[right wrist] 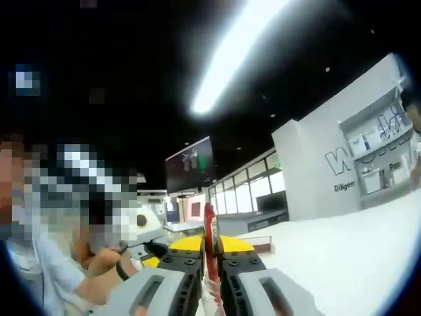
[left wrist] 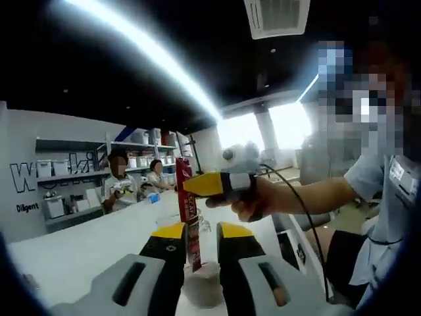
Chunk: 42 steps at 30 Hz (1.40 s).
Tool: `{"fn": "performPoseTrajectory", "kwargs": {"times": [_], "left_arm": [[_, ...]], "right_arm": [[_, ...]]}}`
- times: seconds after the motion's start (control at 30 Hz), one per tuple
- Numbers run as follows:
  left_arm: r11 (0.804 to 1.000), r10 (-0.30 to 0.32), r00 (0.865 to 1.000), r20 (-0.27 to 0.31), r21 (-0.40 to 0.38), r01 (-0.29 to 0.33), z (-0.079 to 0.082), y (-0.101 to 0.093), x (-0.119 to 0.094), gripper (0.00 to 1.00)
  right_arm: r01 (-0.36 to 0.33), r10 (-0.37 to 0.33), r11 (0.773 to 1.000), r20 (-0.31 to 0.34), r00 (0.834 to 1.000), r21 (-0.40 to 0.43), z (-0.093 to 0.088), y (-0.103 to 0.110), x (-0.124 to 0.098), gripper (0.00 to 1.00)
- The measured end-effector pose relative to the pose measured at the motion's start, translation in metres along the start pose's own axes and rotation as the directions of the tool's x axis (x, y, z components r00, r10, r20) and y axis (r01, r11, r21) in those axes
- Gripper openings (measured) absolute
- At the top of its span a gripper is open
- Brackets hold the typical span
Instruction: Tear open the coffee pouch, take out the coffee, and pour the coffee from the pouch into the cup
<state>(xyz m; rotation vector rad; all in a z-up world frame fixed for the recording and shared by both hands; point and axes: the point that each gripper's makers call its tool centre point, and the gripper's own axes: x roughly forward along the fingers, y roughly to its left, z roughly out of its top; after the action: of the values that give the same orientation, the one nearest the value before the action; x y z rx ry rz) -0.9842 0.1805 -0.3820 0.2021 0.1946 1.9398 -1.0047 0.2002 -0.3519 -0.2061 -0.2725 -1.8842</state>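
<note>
Now the red coffee pouch [left wrist: 188,210] stands upright between both grippers, above the paper cup [left wrist: 202,284] that sits at 6 o'clock in the left gripper view. The left gripper [left wrist: 201,247] is clamped on the lower part of the pouch; the right gripper [left wrist: 192,185] comes in from 3 o'clock and bites the pouch near its top. In the right gripper view the right gripper [right wrist: 212,260] is closed on the thin pouch [right wrist: 210,240]. I judge the tearing is the step in hand: pull the top sideways with a small twist, keep the lower grip firm and the opening over the cup. The white table [left wrist: 85,240] is wide toward 9 o'clock; the person's body [left wrist: 385,217] stands close at 3 o'clock.
</note>
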Motion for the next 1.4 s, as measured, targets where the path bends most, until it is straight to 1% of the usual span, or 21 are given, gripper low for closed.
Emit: {"fn": "performPoseTrajectory", "kwargs": {"times": [0.1, 0.2, 0.3, 0.47, 0.6, 0.67, 0.7, 0.87, 0.93, 1.0, 1.13, 1.4], "left_arm": [[1.000, -0.001, 1.000, -0.005, 0.001, 0.001, 0.003, 0.000, 0.005, 0.20], [1.000, 0.014, 0.999, -0.029, 0.016, -0.014, 0.003, 0.006, 0.010, 0.20], [1.000, 0.006, 1.000, -0.029, 0.019, -0.005, 0.007, 0.008, 0.015, 0.20], [0.999, 0.021, 0.999, -0.048, 0.024, -0.020, 0.001, 0.015, 0.021, 0.20], [1.000, 0.017, 0.999, -0.042, 0.008, -0.017, -0.005, 0.021, 0.023, 0.20], [1.000, 0.009, 1.000, -0.014, -0.015, -0.009, -0.003, 0.021, 0.025, 0.20], [1.000, 0.003, 1.000, -0.008, -0.029, -0.003, -0.002, 0.021, 0.025, 0.20], [1.000, 0.011, 1.000, 0.009, -0.017, -0.011, 0.001, 0.022, 0.027, 0.20], [1.000, 0.009, 1.000, 0.018, -0.029, -0.008, 0.002, 0.022, 0.028, 0.20], [1.000, 0.005, 1.000, 0.022, -0.031, -0.005, 0.003, 0.022, 0.029, 0.20], [0.999, 0.000, 1.000, 0.022, -0.035, 0.001, 0.002, 0.021, 0.030, 0.15], [0.999, -0.004, 1.000, 0.025, -0.049, 0.005, 0.000, 0.020, 0.031, 0.14]], "right_arm": [[-0.005, 0.005, 1.000, 0.007, 1.000, -0.016, 0.002, 0.002, 0.001, 0.09], [-0.009, 0.009, 1.000, 0.006, 1.000, -0.030, 0.003, 0.005, 0.003, 0.09], [-0.011, 0.011, 0.999, 0.013, 1.000, -0.040, 0.005, 0.005, 0.004, 0.09], [-0.021, 0.022, 0.998, 0.019, 1.000, -0.057, 0.009, 0.009, 0.005, 0.09], [-0.037, 0.038, 0.997, 0.026, 0.999, -0.063, 0.015, 0.013, 0.009, 0.09], [-0.047, 0.049, 0.997, 0.023, 0.999, -0.062, 0.016, 0.016, 0.011, 0.10], [-0.049, 0.051, 0.997, 0.024, 0.998, -0.064, 0.017, 0.017, 0.013, 0.10], [-0.052, 0.054, 0.996, 0.021, 0.998, -0.067, 0.017, 0.017, 0.015, 0.10], [-0.051, 0.053, 0.997, 0.029, 0.998, -0.062, 0.018, 0.017, 0.016, 0.10], [-0.050, 0.051, 0.997, 0.028, 0.998, -0.061, 0.018, 0.017, 0.017, 0.10], [-0.050, 0.052, 0.997, 0.025, 0.998, -0.062, 0.016, 0.017, 0.019, 0.10], [-0.040, 0.042, 0.997, 0.021, 0.999, -0.065, 0.014, 0.015, 0.020, 0.11]]}}
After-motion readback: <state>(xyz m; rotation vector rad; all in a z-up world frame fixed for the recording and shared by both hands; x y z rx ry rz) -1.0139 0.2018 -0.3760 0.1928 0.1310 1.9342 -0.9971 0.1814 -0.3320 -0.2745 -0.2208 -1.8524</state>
